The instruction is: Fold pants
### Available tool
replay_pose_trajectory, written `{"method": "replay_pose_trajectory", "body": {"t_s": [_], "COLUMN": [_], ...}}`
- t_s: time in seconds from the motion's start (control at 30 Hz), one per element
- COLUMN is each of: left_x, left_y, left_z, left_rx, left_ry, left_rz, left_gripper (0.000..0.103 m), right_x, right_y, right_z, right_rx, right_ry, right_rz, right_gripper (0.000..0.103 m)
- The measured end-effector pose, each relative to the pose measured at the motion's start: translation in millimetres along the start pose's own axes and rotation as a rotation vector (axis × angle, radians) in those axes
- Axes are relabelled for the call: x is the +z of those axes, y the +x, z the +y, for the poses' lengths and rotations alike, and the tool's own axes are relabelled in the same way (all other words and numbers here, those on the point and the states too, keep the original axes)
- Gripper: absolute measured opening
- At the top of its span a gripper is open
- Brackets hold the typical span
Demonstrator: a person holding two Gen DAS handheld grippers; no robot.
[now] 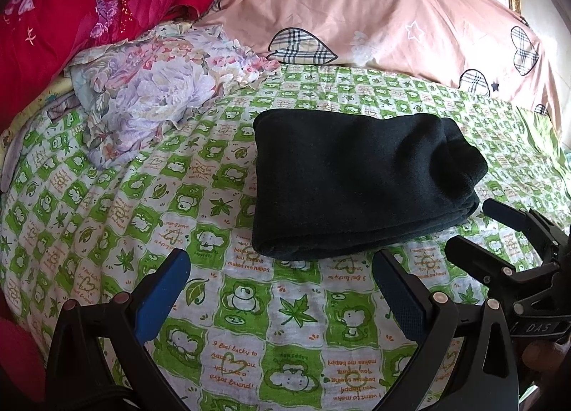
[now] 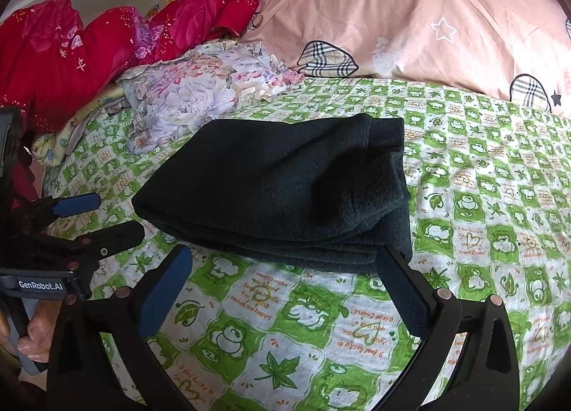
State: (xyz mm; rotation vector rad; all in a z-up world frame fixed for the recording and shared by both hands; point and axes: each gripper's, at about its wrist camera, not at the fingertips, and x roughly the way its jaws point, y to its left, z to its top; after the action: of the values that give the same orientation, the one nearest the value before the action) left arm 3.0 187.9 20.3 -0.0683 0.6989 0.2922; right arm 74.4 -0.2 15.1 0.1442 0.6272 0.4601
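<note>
On the green-checked bedsheet (image 1: 107, 197) | pants (image 1: 353, 182) lie as a compact dark stack, apart from both tools | left gripper (image 1: 282, 297) spread, empty | right gripper (image 2: 285, 286) spread, empty | likely soft, thick, light, non-slippery; pinch layered near edge

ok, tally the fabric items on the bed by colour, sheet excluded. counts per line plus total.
Dark green/black: 1, the folded pants
Red: 1, the quilt bunched at the far left
Pale floral: 1, the ruffled cloth beside it
Pink with plaid hearts: 1, the duvet along the back
Total: 4
Both the left gripper and the right gripper are open and hold nothing.
</note>
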Motion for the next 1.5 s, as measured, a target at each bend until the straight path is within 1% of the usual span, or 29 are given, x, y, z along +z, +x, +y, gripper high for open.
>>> {"method": "replay_pose_trajectory", "body": {"t_s": [0.23,0.4,0.9,1.5], "left_x": [-1,-2,-3,-2], "left_y": [6,7,8,4], "left_z": [1,1,0,1], "left_rx": [0.000,-0.003,0.001,0.000], "left_ry": [0.000,0.003,0.011,0.021], "left_rz": [0.015,0.022,0.023,0.014], "left_gripper": [0.102,0.102,0.102,0.102], "right_x": [-5,-8,-11,-9], "right_y": [3,9,3,0], "right_z": [-5,-2,0,-5], "right_rx": [-0.004,-0.014,-0.032,-0.029], "right_ry": [0.029,0.012,-0.001,0.028], "right_rz": [0.003,0.028,-0.005,-0.010], "right_gripper": [0.102,0.102,0.102,0.103]}}
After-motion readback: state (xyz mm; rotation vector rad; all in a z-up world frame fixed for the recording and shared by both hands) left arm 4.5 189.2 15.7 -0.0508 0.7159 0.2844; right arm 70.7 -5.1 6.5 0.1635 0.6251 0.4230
